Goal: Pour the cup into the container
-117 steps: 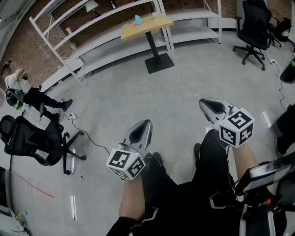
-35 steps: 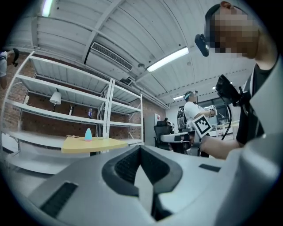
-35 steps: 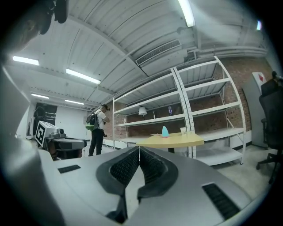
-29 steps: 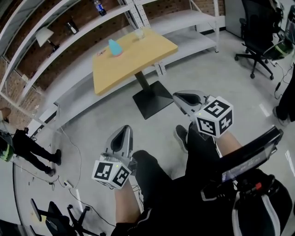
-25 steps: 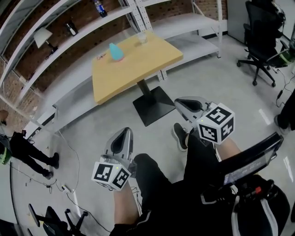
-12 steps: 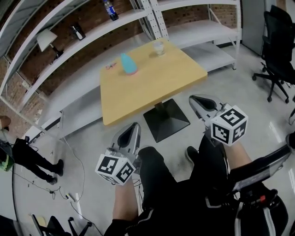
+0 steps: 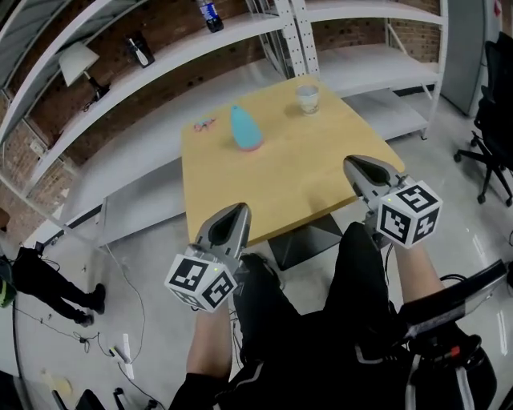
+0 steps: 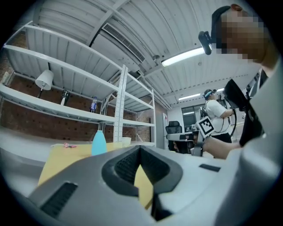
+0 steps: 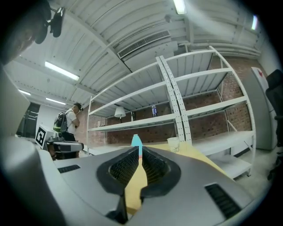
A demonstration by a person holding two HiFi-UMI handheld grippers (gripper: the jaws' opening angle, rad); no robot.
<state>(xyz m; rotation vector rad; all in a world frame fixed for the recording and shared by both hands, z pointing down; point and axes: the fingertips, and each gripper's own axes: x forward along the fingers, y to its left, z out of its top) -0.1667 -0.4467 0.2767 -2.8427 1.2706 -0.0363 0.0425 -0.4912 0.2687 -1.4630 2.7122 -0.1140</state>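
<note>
On the yellow table (image 7: 280,184) stand a light-blue tapered container (image 7: 246,128) and, further back right, a clear cup (image 7: 307,98). My left gripper (image 7: 234,215) is shut and empty, its tip over the table's near edge. My right gripper (image 7: 357,166) is also shut and empty, over the table's near right edge. Both are well short of the cup and the container. In the left gripper view the container (image 8: 98,142) and the cup (image 8: 126,141) show beyond the closed left gripper (image 8: 139,148). From the right gripper (image 9: 139,150), the container (image 9: 136,141) is straight ahead and the cup (image 9: 173,144) to the right.
A small pink thing (image 7: 205,124) lies left of the container. White shelving (image 7: 304,24) runs behind the table, holding a bottle (image 7: 210,14) and a lamp (image 7: 78,58). An office chair (image 7: 498,136) stands at right, and a person (image 7: 32,276) stands at far left. The table's black base (image 7: 309,240) is by my legs.
The table has come much closer in the head view. Both grippers, earlier over bare floor, now reach its near edge. Their jaws look unchanged.
</note>
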